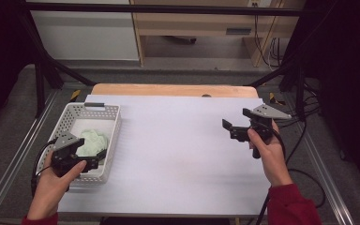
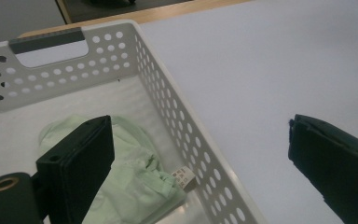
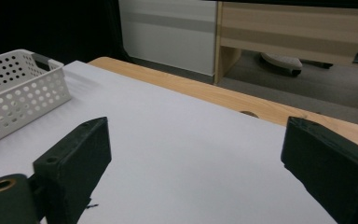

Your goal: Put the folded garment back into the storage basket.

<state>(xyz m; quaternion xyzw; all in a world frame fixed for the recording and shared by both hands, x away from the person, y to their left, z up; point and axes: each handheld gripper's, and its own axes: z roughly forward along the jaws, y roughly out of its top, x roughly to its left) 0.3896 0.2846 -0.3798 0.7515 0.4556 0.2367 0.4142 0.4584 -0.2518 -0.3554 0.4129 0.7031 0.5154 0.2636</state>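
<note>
The white perforated basket [image 1: 114, 123] stands at the left edge of the white table cover [image 1: 178, 140]. A crumpled pale green garment [image 1: 93, 142] lies on the basket floor.

The left gripper [image 1: 95, 161] hangs at the near right corner of the basket, jaws apart and nothing between them. In the left gripper view, one jaw is above the garment [image 2: 135, 186] and the other above the bare cover outside the basket wall [image 2: 168, 107]. That view also resolves a small white label [image 2: 183, 176] on the garment edge and a grey handle [image 2: 46, 40] on the far wall.

The right gripper [image 1: 232, 127] is held over the right side of the cover, well apart from the basket, jaws wide apart and empty. The right gripper view shows the basket's outer wall [image 3: 18, 98] and the wooden table edge [image 3: 223, 100] beyond the cover.
</note>
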